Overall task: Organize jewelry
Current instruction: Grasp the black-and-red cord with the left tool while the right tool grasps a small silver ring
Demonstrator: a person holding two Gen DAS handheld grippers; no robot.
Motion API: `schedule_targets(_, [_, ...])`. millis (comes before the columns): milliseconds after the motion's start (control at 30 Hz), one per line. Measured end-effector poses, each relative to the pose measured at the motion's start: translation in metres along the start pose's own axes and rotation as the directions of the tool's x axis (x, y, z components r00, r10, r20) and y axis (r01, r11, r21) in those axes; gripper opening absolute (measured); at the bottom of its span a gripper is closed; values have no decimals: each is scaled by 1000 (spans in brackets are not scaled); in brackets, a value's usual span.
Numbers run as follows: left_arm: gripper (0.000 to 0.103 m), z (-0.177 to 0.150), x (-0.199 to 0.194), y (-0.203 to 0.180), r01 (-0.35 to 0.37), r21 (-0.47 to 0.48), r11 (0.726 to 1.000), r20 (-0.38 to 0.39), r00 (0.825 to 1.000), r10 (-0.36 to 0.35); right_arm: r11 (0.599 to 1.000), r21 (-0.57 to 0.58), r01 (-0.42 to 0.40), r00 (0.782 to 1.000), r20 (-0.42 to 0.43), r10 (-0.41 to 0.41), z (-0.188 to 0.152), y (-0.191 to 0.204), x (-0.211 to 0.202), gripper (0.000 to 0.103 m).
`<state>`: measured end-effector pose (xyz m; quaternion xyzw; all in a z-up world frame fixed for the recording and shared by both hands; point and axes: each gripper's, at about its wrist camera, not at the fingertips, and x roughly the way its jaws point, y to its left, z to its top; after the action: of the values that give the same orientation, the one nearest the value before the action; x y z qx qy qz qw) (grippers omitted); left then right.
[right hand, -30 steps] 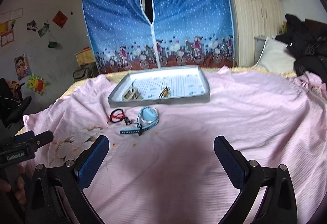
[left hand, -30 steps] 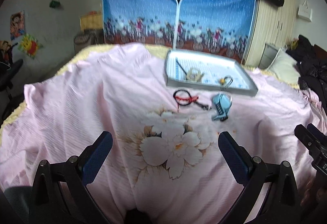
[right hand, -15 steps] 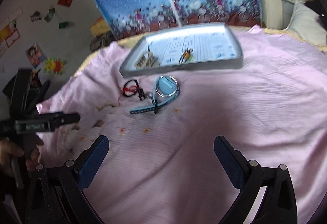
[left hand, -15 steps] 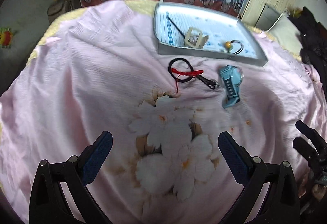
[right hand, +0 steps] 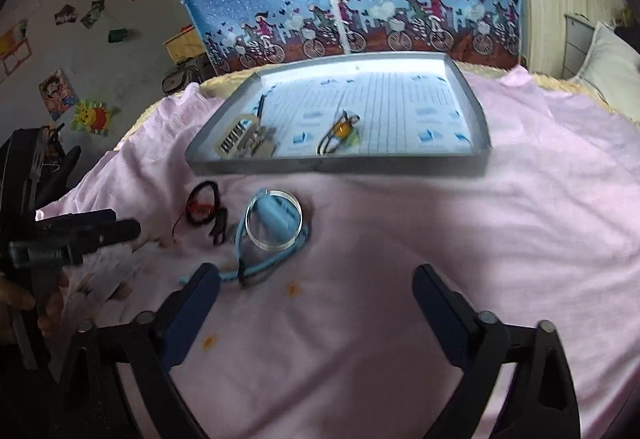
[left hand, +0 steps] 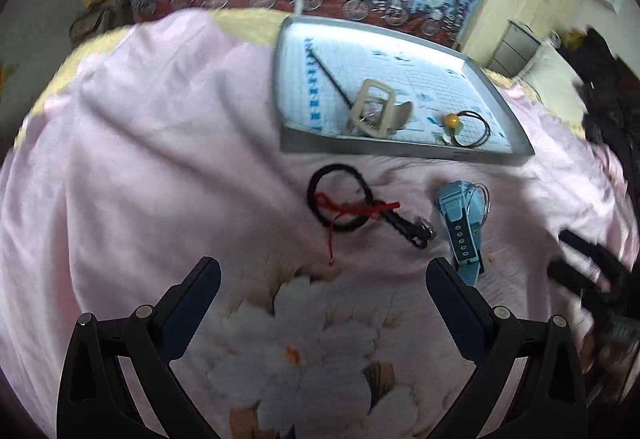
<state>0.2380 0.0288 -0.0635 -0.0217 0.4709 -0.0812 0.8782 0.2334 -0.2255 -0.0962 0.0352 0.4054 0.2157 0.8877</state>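
Landmark: shallow rectangular grey metal tray (left hand: 404,153) with a blue-and-white patterned liner, lying on the pink floral bedsheet (left hand: 160,167) that covers the bed.
Tray contents: a beige plastic buckle-shaped clip (left hand: 378,111) near the tray's front wall, with a thin black stick (left hand: 330,77) running from it toward the tray's back left corner; a black elastic loop with a yellow bead (left hand: 466,125) to the right of the clip, also near the front wall.
In front of tray, left item: a black hair-tie ring (left hand: 340,197) with a red string (left hand: 352,209) across it and a black clasp piece (left hand: 408,231) trailing from it, on the sheet just outside the tray's front wall.
In front of tray, right item: a light blue watch with a perforated strap (left hand: 460,223), beside the hair tie; a clear ring-shaped bangle (right hand: 274,219) rests over its case.
Left gripper (left hand: 322,289): jaws spread wide, holding nothing, above the sheet's flower print, nearer the camera than the hair tie and well short of the tray.
Right gripper (right hand: 316,291): jaws spread wide, holding nothing, above bare sheet in front of the tray; its left finger (right hand: 192,299) lies close to the watch strap's end, contact not determinable.
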Motion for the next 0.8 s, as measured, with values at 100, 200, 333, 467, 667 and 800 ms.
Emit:
schedule_targets(100, [98, 1, 7, -18, -24, 105, 994, 32, 999, 21, 1000, 2, -25, 1000, -4, 25, 7, -4, 13, 72])
schedule_targets(200, [95, 1, 15, -30, 3, 163, 987, 62, 998, -13, 998, 10, -64, 998, -19, 64, 12, -7, 27, 60])
schedule_targets(333, [87, 4, 26, -37, 27, 211, 977, 87, 995, -46, 994, 0, -105, 994, -31, 105, 18, -5, 43, 46])
schedule_targets(467, [83, 10, 44, -38, 28, 230, 973, 65, 997, -44, 991, -4, -134, 990, -48, 133, 21, -6, 53, 45])
schedule_targets(667, [70, 21, 65, -28, 72, 176, 982, -5, 997, -72, 983, 10, -182, 981, -60, 182, 27, -8, 66, 37])
schedule_targets(800, [59, 22, 70, -25, 94, 168, 981, -37, 995, -89, 976, 34, -216, 974, -63, 218, 27, -10, 69, 27])
